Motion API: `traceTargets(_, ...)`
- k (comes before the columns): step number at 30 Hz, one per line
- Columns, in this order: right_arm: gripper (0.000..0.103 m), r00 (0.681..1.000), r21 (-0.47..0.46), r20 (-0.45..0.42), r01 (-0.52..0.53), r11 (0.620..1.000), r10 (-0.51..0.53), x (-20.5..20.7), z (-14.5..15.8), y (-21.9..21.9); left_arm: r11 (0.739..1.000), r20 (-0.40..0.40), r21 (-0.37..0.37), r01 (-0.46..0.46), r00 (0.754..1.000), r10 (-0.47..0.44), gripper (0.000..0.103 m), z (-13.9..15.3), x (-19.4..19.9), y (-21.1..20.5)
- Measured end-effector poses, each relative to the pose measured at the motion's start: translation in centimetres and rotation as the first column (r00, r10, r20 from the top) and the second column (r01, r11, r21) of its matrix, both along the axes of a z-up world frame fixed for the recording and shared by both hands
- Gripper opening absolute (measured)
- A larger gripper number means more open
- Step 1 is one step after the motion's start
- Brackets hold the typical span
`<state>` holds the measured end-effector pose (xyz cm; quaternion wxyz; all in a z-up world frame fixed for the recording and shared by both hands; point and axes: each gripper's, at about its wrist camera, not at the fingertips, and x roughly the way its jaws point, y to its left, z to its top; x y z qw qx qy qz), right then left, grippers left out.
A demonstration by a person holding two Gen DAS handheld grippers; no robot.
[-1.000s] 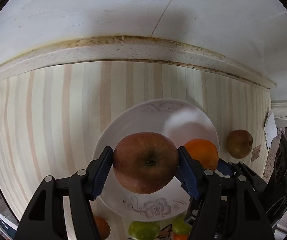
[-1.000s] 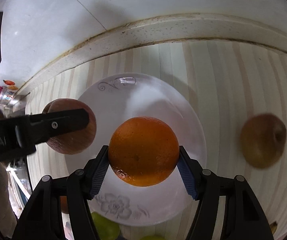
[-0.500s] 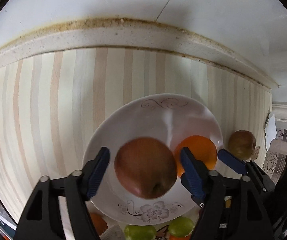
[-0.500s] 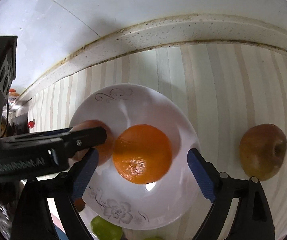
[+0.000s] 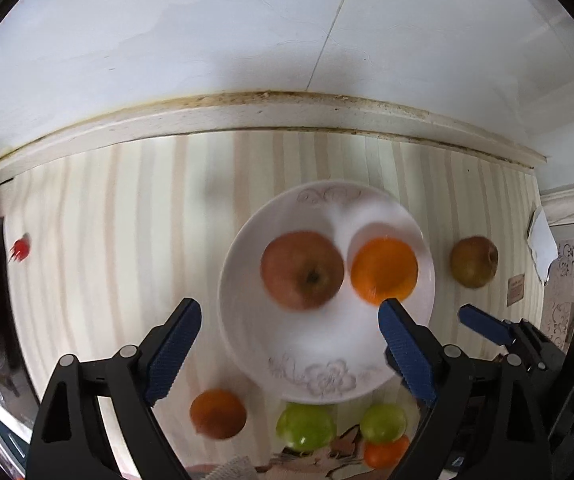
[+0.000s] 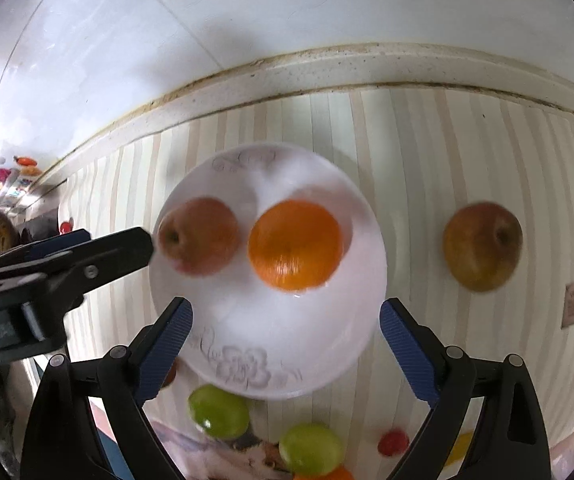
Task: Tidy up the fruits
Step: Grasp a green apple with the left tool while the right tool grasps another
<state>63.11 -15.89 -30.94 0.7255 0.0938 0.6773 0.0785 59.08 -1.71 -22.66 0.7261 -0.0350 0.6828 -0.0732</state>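
Observation:
A white plate (image 5: 287,344) (image 6: 311,344) lies on the striped counter. On it sit a red apple (image 5: 303,270) (image 6: 199,234) on the left and an orange (image 5: 384,270) (image 6: 295,244) on the right, close together. My left gripper (image 5: 291,344) is open and empty, pulled back over the plate's near left edge. My right gripper (image 6: 287,340) is open and empty above the plate's near half. A second, brownish apple (image 5: 473,262) (image 6: 483,246) lies on the counter to the right of the plate.
Near the plate's front edge lie green fruits (image 5: 306,426) (image 6: 219,412), a second orange (image 5: 218,414) and small red and orange fruits (image 6: 393,442). A small red fruit (image 5: 21,249) lies far left. The wall and counter ledge (image 5: 287,116) run behind.
Both grippers opened, left the apple and the orange on the plate, and drew back toward me. The fruits now rest on the plate.

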Motion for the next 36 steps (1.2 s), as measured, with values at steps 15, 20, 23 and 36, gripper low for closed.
traceTargets(15,0.097,0.999,0.067,0.038,-0.006,0.998,0.003,-8.7,5.6,0.0,0.999,0.147,0.036,-0.038,0.989,0.032,0.091,6.2,-8.8,2.4)
traceTargets(20,0.094,0.997,0.083,-0.047,0.063,0.995,-0.060,-11.0,1.7,-1.5,0.998,0.060,0.069,0.000,0.998,-0.005,0.091,2.3,-12.1,1.7)
traceTargets(23,0.086,0.990,0.083,-0.116,0.087,0.993,-0.077,-12.2,-1.6,-2.2,0.998,-0.017,0.065,0.022,1.000,-0.021,0.091,-1.3,-12.9,1.0)
traceTargets(36,0.082,0.988,0.083,-0.150,0.039,0.996,-0.026,-15.3,-5.4,-2.5,0.997,-0.181,-0.019,0.077,0.980,-0.079,0.079,-9.0,-12.2,-1.5)
